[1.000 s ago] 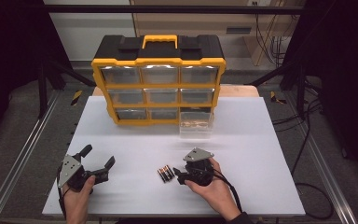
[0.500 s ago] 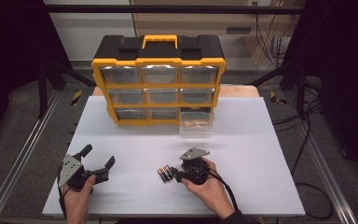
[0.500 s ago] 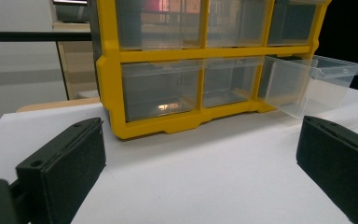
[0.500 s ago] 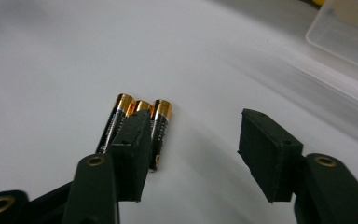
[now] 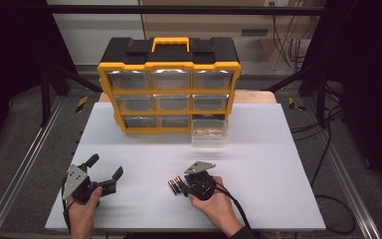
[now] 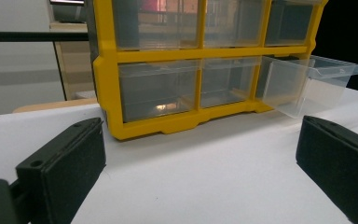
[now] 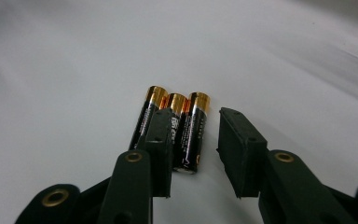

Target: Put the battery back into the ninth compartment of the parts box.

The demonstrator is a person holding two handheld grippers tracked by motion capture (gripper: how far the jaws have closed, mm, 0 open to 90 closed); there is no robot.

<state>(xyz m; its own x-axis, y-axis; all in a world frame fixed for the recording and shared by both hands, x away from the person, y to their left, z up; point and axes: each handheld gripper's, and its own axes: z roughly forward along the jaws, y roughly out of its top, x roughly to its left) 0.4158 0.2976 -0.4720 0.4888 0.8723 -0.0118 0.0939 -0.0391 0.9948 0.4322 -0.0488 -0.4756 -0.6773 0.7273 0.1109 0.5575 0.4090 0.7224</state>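
Three black-and-gold batteries (image 7: 172, 126) lie side by side on the white table, also seen as the batteries (image 5: 175, 185) in the high view. My right gripper (image 7: 196, 122) points at them low over the table. Its jaws have just been closing. One jaw lies over the middle battery, the other stands just clear of the rightmost battery, which is between them. From above, the right gripper (image 5: 180, 187) sits at the front centre. My left gripper (image 5: 104, 167) rests open at the front left with nothing between the jaws of the left gripper (image 6: 198, 140).
A yellow-and-black drawer cabinet (image 5: 169, 84) stands at the back of the white tabletop (image 5: 278, 169). Its bottom right clear drawer (image 5: 209, 133) is pulled out. The left gripper view faces the cabinet (image 6: 107, 93) and the drawer (image 6: 307, 84).
My right gripper has edged left up to the batteries and now reaches over them. The left gripper has stayed where it was.
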